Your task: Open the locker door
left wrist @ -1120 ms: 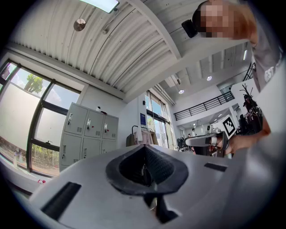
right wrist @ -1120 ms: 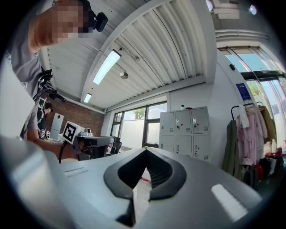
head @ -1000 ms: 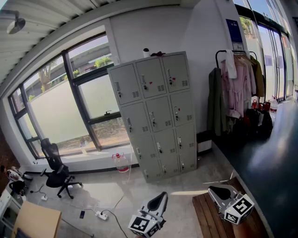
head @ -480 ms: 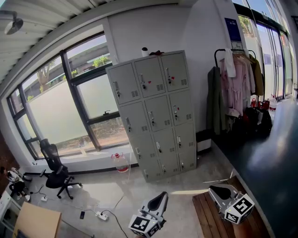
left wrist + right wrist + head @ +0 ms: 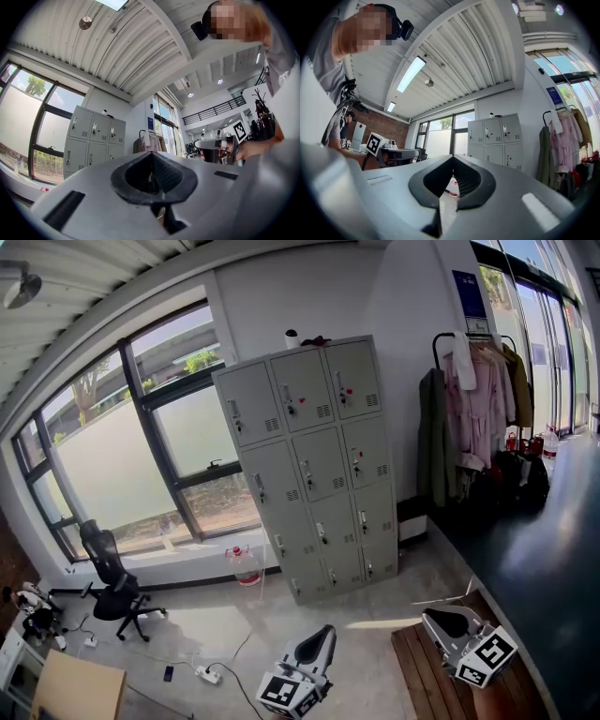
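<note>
**Both hand-held grippers closed, locker untouched**

Left hand-held gripper [image 5: 323, 636]: jaws together, nothing between them. Right hand-held gripper [image 5: 441, 619]: likewise closed and empty. In the head view they sit low, at 6 and 4 o'clock, with their lower ends cut by the frame edge.

Locker [image 5: 314, 460]: at 12 o'clock from both, well apart, against the wall. It stands upright, long axis vertical, door fronts facing the grippers, all doors shut. Latches too small to read.

Clothes rack [image 5: 478, 409] is at its 3 o'clock, office chair [image 5: 112, 582] at its 8 o'clock.

Versus a second ago: locker sits slightly higher in frame, doors unchanged, grippers barely shifted.
</note>
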{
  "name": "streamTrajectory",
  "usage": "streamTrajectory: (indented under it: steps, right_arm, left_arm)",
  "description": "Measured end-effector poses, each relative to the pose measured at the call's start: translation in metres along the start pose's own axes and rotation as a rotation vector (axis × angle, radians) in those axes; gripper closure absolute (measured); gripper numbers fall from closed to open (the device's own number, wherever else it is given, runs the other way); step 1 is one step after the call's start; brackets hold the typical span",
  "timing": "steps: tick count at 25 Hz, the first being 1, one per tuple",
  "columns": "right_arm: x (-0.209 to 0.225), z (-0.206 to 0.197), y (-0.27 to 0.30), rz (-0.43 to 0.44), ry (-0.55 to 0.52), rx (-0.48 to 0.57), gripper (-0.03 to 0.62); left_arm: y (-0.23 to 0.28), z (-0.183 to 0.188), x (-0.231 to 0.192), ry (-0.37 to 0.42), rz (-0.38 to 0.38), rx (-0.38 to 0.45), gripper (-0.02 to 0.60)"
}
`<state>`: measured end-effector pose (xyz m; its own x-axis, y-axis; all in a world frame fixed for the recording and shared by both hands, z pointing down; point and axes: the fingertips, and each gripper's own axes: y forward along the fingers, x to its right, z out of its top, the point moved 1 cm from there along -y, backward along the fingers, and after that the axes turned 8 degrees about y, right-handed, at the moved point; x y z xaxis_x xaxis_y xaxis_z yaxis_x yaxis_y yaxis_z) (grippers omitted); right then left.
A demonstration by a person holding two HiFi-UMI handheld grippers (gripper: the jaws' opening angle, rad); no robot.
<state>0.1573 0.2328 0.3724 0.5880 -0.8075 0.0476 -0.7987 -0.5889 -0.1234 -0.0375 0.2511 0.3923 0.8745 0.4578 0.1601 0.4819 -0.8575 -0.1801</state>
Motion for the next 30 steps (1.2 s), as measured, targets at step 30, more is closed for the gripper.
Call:
streamTrajectory:
  steps: [30]
  right_arm:
    - [0.109, -0.026, 0.152, -0.012, -0.018, 0.061, 0.599]
  left_arm:
    - [0.119, -0.064, -0.128, 0.045, -0.041, -0.002, 0.575]
